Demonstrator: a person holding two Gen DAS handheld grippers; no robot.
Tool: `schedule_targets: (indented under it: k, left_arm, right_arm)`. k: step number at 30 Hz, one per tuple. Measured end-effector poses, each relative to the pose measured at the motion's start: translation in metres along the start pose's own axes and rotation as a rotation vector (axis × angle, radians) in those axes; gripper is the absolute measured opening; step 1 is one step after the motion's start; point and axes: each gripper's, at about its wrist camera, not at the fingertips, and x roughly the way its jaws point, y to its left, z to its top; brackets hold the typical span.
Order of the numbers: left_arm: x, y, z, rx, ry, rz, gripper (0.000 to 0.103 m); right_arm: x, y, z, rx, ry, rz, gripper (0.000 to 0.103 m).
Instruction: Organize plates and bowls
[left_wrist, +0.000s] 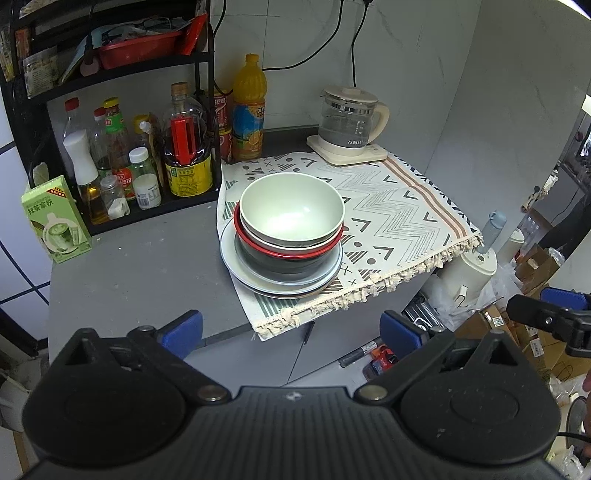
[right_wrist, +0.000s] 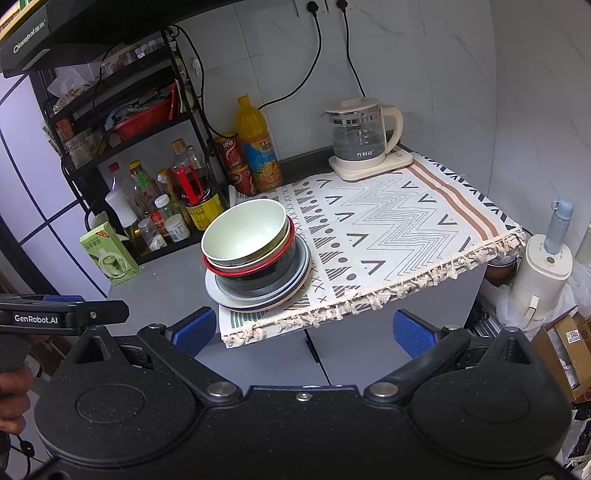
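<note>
Both of my grippers, left (left_wrist: 291, 332) and right (right_wrist: 304, 330), hang wide open and empty before the counter, where the pale green bowl (left_wrist: 291, 211) tops stacked plates (left_wrist: 280, 284) at the patterned cloth's (left_wrist: 399, 206) front left corner, so stacking looks finished.

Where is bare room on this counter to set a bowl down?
The patterned cloth is bare between the dish stack, the kettle and its fringed front edge. A bare grey strip of counter lies between stack and green carton. The bottle rack at back left is crowded.
</note>
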Motion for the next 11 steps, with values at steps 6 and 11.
schedule_targets:
  k: [6, 11]
  left_arm:
    - [0.0038, -0.0009, 0.0030, -0.003, 0.014, 0.014, 0.101]
    - [0.0060, -0.0002, 0.0062, 0.004, 0.027, 0.014, 0.101]
  right_arm:
    - [0.0022, -0.0014, 0.0009, 0.003, 0.001, 0.003, 0.103]
    - [0.0079, -0.0044, 0.0063, 0.022, 0.003, 0.008, 0.103]
